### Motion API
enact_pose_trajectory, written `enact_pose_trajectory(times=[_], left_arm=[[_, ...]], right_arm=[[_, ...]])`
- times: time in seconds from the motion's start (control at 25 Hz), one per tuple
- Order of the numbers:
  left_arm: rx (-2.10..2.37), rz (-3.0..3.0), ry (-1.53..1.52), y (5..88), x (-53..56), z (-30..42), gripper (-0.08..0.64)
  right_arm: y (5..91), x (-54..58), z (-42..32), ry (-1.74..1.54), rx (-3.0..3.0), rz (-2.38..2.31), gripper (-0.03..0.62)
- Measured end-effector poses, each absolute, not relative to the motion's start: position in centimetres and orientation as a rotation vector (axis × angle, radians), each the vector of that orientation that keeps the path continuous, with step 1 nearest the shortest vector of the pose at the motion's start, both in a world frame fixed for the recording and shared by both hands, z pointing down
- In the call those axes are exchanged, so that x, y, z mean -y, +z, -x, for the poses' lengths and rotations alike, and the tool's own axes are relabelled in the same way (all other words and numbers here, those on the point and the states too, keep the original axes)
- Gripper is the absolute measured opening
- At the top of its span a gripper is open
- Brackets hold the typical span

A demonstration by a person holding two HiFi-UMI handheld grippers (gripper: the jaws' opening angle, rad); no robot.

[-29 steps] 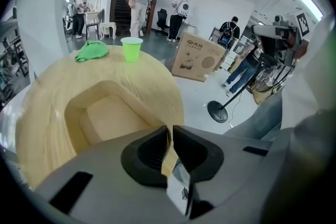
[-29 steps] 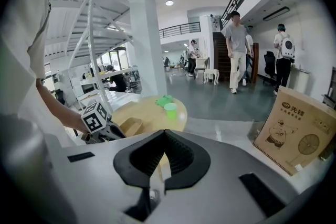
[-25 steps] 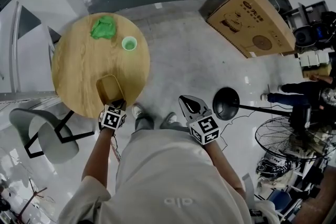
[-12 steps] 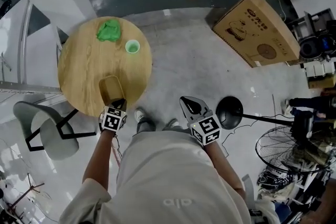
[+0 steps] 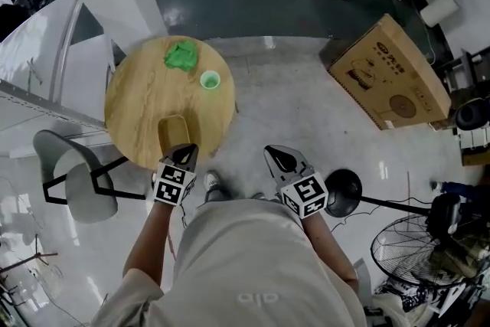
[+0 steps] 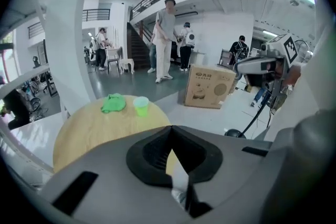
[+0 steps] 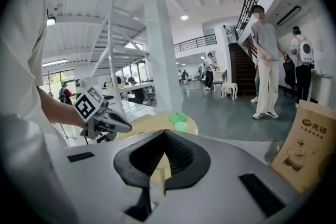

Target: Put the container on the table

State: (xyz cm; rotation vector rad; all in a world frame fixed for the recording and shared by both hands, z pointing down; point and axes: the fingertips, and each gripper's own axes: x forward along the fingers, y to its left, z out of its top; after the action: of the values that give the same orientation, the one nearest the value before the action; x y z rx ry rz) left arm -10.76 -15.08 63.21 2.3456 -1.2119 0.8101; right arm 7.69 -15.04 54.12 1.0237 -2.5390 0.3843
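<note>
1. Head view: the left tongs [image 5: 187, 152] are closed, with the tips at the near edge of the round wooden worktop [image 5: 134, 107]. The right tongs [image 5: 277, 158] are closed too and hold nothing. They hang over the pale floor, well apart from the worktop.
2. Same view: the container [image 5: 174, 132], a tan oblong tub, sits on the worktop near its front edge, just ahead of the left tips. I cannot tell whether the tips touch it. Farther back lie a green cloth [image 5: 182, 56] and a small green cup [image 5: 210, 80], near each other. A grey chair [image 5: 73, 184] stands to the left of the worktop and a cardboard box [image 5: 390, 73] lies off to the right.
3. Left gripper view: the left tongs [image 6: 169, 129] meet at a point, jaws together, with nothing showing between them. Beyond them is the worktop [image 6: 89, 131] with the cloth [image 6: 114, 103] and cup [image 6: 140, 106] side by side. The box [image 6: 210, 86] is on the floor behind. The container is hidden below the jaws.
4. Right gripper view: the right tongs [image 7: 165, 134] are shut and empty. The left tongs [image 7: 126, 126] show at the left, over the worktop [image 7: 152, 122]. The cloth [image 7: 176, 117] and cup [image 7: 181, 126] lie at its far side.
</note>
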Motion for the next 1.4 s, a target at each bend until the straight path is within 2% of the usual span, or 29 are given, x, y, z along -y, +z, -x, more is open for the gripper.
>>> enact_pose_trajectory(times=[0.24,0.68,1.4], left_arm=[[1.353,-2.438,0.617,55.4,15.6,8.7,0.015],[1.485,-2.491,0.36,45.9,12.5,7.6,0.015],[1.697,-2.431,0.258,42.8,9.8,10.8,0.015]], right_arm=[[51.5,15.2,-7.1,0.338,2.593,-0.951,0.026],[45.1,14.7,-5.0,0.208,2.74,-0.806,0.026],[41.9,12.5,-0.1,0.112,2.864,-0.583,0.025]])
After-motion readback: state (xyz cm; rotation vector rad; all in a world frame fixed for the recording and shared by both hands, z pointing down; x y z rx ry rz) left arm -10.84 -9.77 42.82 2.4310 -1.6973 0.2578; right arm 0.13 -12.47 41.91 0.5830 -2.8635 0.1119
